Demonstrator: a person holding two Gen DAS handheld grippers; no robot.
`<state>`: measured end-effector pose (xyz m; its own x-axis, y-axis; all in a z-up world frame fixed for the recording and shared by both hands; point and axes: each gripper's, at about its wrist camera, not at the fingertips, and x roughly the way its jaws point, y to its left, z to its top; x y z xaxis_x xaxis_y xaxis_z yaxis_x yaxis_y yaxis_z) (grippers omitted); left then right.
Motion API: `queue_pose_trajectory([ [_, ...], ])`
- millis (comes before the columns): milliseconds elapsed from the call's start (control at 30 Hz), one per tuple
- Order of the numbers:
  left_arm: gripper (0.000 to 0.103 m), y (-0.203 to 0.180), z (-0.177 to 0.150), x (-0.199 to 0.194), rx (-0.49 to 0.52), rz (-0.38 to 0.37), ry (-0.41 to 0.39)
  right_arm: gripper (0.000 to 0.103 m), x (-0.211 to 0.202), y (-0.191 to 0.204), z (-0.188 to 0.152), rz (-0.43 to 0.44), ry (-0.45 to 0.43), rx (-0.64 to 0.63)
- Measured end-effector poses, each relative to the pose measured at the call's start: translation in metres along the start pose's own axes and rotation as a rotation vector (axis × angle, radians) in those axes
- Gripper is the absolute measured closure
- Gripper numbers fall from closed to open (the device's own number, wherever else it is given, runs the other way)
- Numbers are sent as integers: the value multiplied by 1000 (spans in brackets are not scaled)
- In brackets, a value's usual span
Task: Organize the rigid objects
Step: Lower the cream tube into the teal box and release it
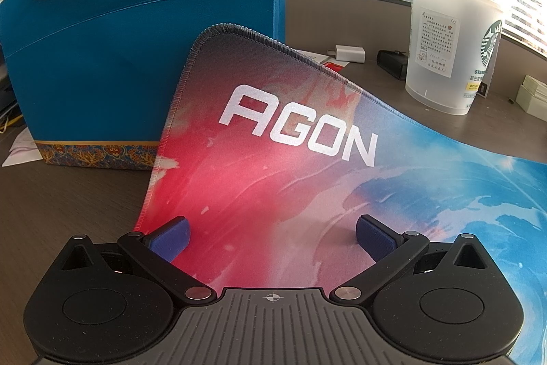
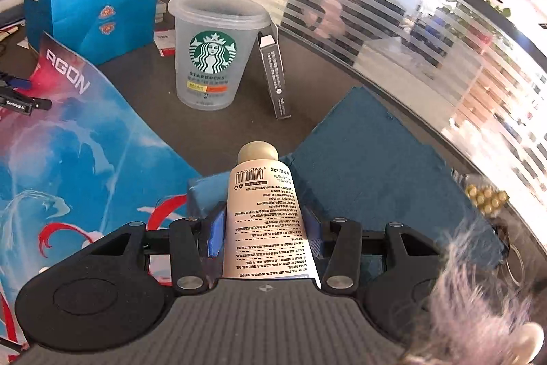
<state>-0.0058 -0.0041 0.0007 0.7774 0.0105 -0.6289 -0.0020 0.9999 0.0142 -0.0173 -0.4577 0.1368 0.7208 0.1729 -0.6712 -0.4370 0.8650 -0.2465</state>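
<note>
One tube [image 2: 265, 214], one cup [image 2: 208, 53], maybe one carton [image 2: 275, 74].

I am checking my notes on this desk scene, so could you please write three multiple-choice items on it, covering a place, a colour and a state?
1. Where does the narrow grey cardboard box stand?
A. beside the translucent plastic Starbucks cup
B. inside the blue paper gift bag
C. on the red-and-blue AGON mouse mat

2. What colour is the round cap of the cream plastic tube?
A. green
B. pale gold
C. black

3. What state is the right hand-held gripper in?
A. open, empty
B. out of view
C. shut on the tube

Answers: 1 A, the box leans by the cup's rim. 2 B, the cap shows pale gold. 3 C, both blue pads press the tube's sides.
</note>
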Motion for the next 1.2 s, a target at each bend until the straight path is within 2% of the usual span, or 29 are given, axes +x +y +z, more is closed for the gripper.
queue_pose_trajectory([
  [233,0,0,0,0,0,0,0,59,24,-20,-1,73,40,-54],
  [367,0,0,0,0,0,0,0,59,42,-27,-11,105,80,-36],
  [733,0,0,0,0,0,0,0,59,75,-46,-24,190,117,12],
  [800,0,0,0,0,0,0,0,59,78,-50,-26,214,102,39],
  [933,0,0,0,0,0,0,0,58,79,-48,-27,232,107,41],
  [1200,0,0,0,0,0,0,0,57,69,-43,-27,189,63,41],
])
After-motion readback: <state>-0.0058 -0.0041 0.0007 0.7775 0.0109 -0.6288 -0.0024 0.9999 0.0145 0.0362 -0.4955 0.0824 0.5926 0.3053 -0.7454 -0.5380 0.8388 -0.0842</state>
